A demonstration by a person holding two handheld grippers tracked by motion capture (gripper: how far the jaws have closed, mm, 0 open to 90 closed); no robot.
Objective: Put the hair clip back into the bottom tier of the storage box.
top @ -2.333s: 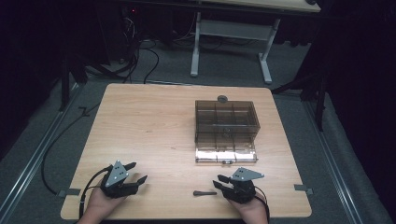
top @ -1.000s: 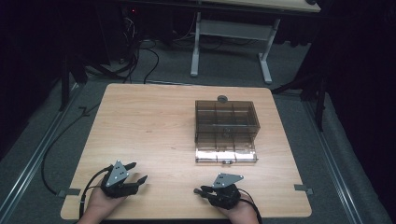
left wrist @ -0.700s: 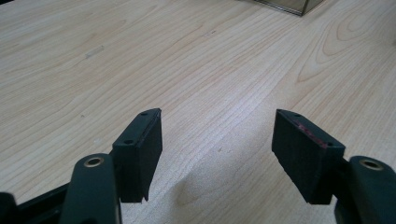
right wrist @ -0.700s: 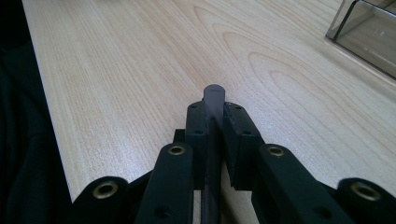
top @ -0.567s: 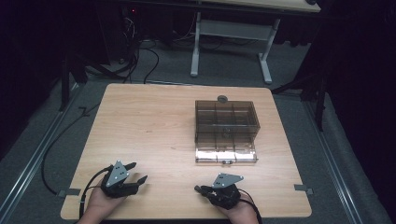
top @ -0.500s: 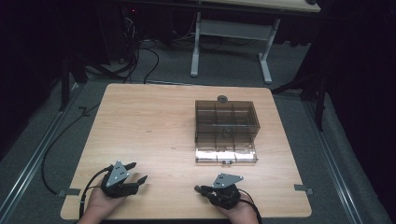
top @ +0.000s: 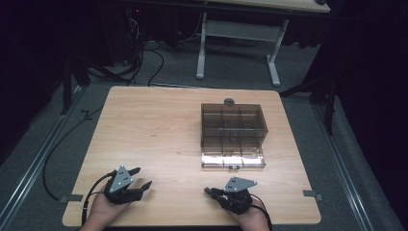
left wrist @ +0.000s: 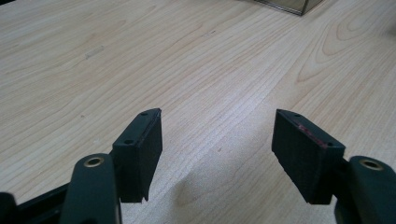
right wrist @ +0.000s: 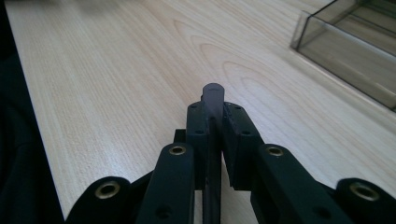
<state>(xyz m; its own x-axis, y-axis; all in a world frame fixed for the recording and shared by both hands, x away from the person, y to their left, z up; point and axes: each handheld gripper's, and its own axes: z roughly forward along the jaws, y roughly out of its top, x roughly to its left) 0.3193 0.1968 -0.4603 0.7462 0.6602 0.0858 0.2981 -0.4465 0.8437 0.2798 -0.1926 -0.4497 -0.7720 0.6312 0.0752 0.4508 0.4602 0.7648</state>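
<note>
Your right gripper sits at the near edge of the light wooden table, low over the top, and its two black jaws are pinching a thin dark flat piece with a rounded tip; what the piece is, you cannot tell from here. In the right gripper view the pads press on it from both sides and its rounded end pokes out just beyond them, over bare wood. In the high view the same piece shows as a short dark stub pointing to the left from that gripper. Those jaws have just been closing, with the piece between them. Your left gripper rests well apart from it, near the table's near left corner, its jaws spread wide with nothing but wood grain between them, as the left gripper view makes plain. Farther out, beyond your right hand, stands a smoky brown clear plastic compartment box, divided by inner walls into a grid. A small round dark grey knob-like object lies on the table just behind the box's far side.
</note>
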